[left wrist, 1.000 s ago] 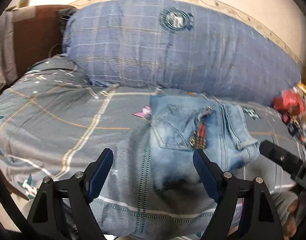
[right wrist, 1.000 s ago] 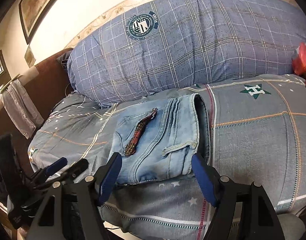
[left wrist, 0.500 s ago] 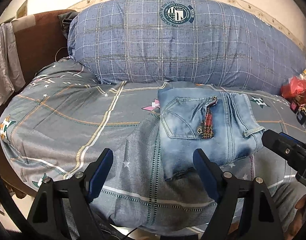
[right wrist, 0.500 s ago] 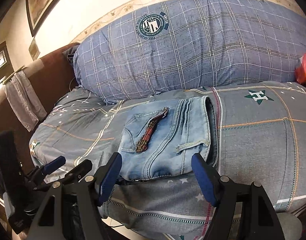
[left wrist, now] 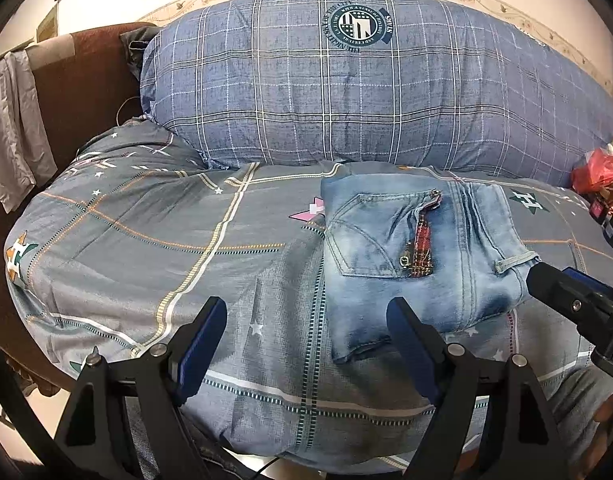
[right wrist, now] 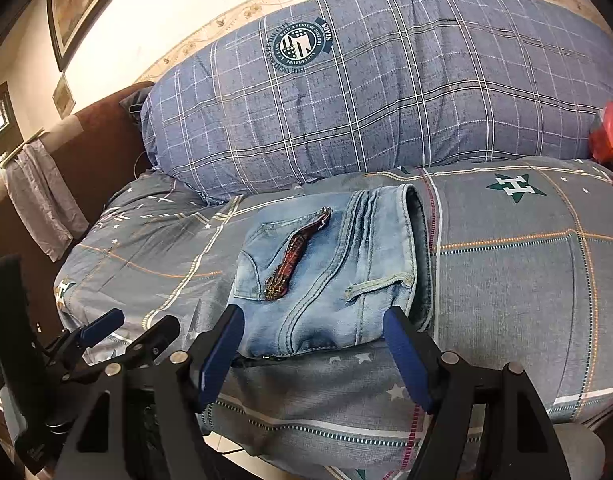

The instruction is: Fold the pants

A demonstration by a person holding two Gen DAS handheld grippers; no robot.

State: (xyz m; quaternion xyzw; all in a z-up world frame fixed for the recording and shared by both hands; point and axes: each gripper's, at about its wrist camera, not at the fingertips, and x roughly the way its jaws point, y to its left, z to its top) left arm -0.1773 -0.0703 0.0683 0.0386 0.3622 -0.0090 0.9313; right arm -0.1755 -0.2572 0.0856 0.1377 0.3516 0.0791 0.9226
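Two grippers hang just off the near edge of the bed, and neither one holds anything. Folded into a small square, the jeans lie flat on the grey bedspread, just in front of the big blue pillow, so the folding looks done. Both the left gripper and the right gripper point forward over the bed with jaws spread wide, not touching the jeans.
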